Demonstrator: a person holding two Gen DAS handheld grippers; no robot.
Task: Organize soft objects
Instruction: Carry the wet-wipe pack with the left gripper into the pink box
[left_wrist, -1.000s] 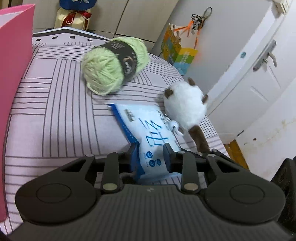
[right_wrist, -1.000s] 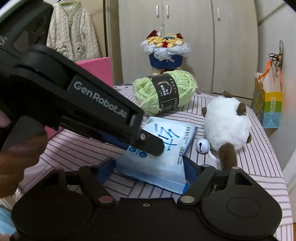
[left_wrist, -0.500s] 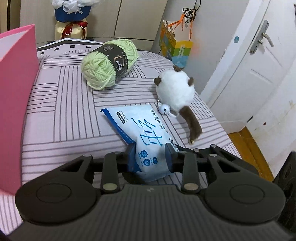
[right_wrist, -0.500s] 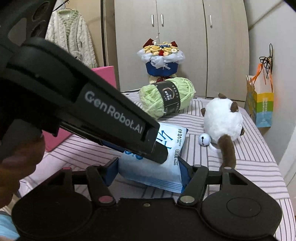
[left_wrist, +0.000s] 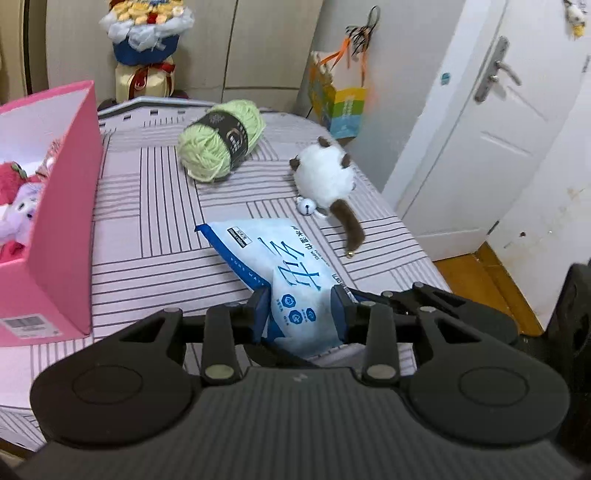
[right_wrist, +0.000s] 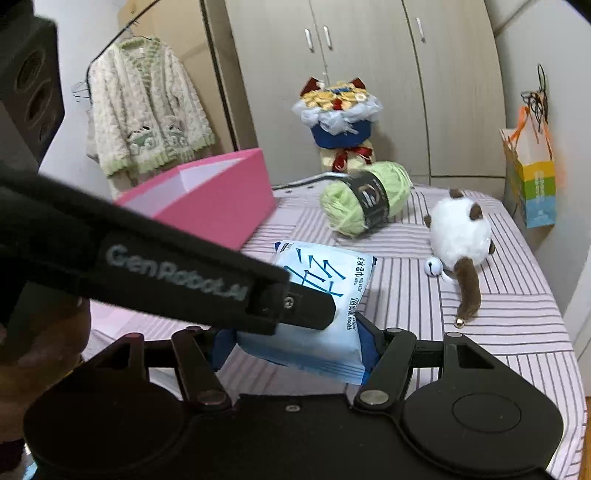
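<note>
Both grippers hold the same blue-and-white pack of wet wipes (left_wrist: 284, 266) above the striped bedcover (left_wrist: 147, 236). The left gripper (left_wrist: 300, 314) is clamped on the pack's near end, its blue-padded fingers (left_wrist: 260, 308) squeezing the soft wrapper so that it bunches and narrows between them. In the right wrist view, the right gripper (right_wrist: 295, 349) grips the pack across its wider body, with the pads pressed against both sides; its jaws have just been closing onto the pack. The left gripper's black finger, printed with white lettering, crosses this view from the left and lies over the pack's top face.

The pack tilts, its far end pointing towards the middle of the bed, and its underside appears clear of the cover in the right wrist view.

Beyond it lies a light green ball of yarn (left_wrist: 221, 144) with a black paper band, resting on its side. To the right of the yarn sits a white plush toy (left_wrist: 325, 177) with brown ears and a brown tail, a small silver bell (left_wrist: 306, 206) just beside it. At the left edge of the bed stands an open pink box (left_wrist: 66, 206), with pink and lilac plush toys (left_wrist: 18, 199) visible inside. A person's hand (right_wrist: 44, 332) shows dimly at the left of the right wrist view.
</note>
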